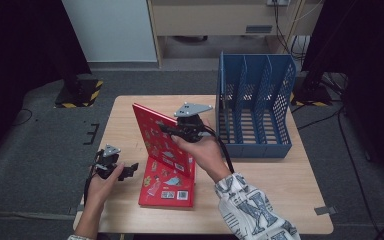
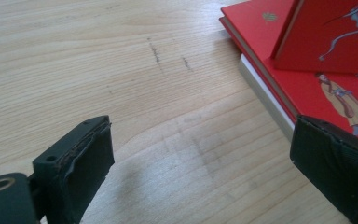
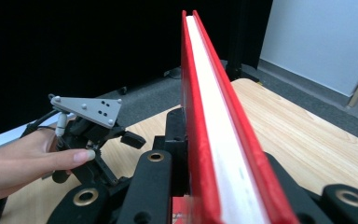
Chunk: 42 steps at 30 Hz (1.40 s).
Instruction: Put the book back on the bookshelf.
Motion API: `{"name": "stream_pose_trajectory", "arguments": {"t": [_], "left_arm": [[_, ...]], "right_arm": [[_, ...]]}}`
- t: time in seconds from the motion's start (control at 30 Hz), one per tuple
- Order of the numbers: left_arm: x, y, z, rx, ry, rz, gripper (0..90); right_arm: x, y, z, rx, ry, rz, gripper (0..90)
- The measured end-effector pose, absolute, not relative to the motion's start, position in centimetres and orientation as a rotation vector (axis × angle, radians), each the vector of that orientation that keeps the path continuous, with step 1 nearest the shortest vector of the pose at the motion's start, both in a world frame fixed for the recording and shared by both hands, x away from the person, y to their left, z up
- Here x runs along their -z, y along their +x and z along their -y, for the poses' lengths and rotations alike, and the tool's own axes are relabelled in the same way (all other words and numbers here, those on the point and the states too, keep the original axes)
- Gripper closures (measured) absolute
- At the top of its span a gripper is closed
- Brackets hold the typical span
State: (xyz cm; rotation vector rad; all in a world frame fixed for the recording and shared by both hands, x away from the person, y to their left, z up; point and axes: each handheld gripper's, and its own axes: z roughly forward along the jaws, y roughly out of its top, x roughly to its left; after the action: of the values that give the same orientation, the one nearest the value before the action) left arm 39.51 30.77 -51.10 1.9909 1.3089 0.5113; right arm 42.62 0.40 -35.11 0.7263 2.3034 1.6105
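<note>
My right gripper (image 1: 166, 129) is shut on the top edge of a red hardback book (image 1: 157, 137), holding it tilted up on its lower edge. In the right gripper view the book's white page block (image 3: 214, 135) runs straight up between the jaws. Its lower edge rests on red books lying flat (image 1: 169, 189) near the table's front. My left gripper (image 1: 127, 171) hovers low over the table just left of the flat books, open, with bare wood between its pads (image 2: 81, 168). The flat books' corner (image 2: 279, 88) and the raised book (image 2: 335, 37) lie to the right of the jaws.
A blue perforated file rack (image 1: 254, 107) with several upright slots stands at the table's back right, its open side facing the books. The wooden table (image 1: 275, 180) ends at its left edge close to my left hand (image 3: 23, 158). Grey carpet surrounds the table.
</note>
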Motion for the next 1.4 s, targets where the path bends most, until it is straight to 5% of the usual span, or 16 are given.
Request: {"name": "stream_pose_trajectory", "arguments": {"t": [1.4], "left_arm": [[52.7,40.1,-31.5,-0.505,2.015,-1.388,4.9]], "right_arm": [[34.2,40.5,5.5,-1.59,0.802,-2.189,79.3]]}}
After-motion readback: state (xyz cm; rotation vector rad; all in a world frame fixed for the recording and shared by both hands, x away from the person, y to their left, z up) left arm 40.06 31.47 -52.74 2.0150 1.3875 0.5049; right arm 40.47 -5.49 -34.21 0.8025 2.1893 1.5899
